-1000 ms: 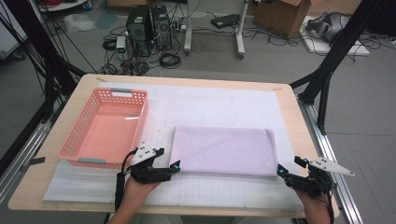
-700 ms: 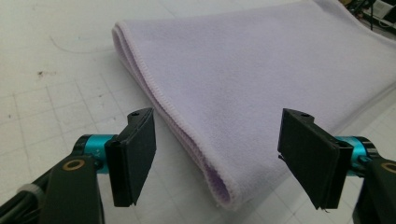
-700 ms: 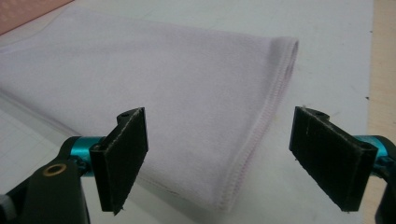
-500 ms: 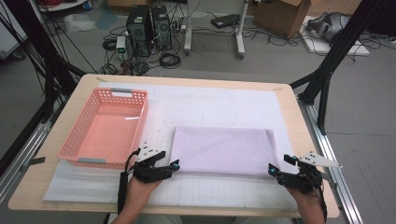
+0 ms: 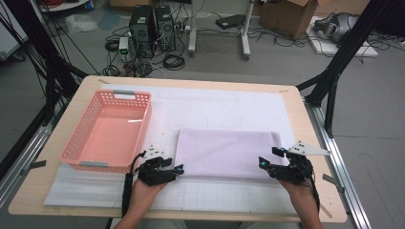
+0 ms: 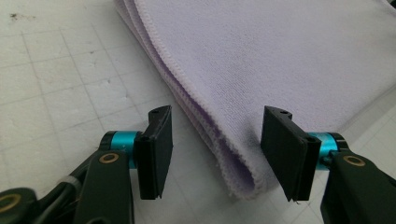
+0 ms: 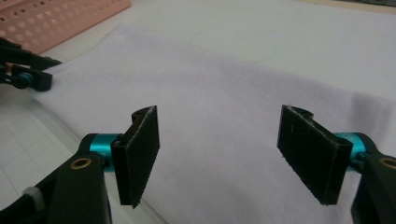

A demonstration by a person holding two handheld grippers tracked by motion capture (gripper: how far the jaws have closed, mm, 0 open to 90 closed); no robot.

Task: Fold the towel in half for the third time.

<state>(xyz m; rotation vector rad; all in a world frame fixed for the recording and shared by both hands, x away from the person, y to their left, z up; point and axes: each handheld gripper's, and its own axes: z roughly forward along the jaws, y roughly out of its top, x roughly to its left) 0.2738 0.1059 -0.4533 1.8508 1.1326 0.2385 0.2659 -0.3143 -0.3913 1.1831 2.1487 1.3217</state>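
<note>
Two claws, both narrowing over the last second. Left claw (image 5: 177,169) has closed partway around the near-left corner of the folded lilac towel (image 5: 224,152); the layered hem sits between its jaws, right pad about touching, left pad clear, so no clamp yet. Right claw (image 5: 262,163) slid in from the desk's right edge onto the towel's near-right corner, jaws apart over the cloth, nothing pinched. Towel lies flat on the white mat (image 5: 95,191), just right of the pink basket (image 5: 107,136). Looks like a two-corner pickup being set up. Hard to tell: how many layers each will catch, and whether the right claw's tips touch fabric.
</note>
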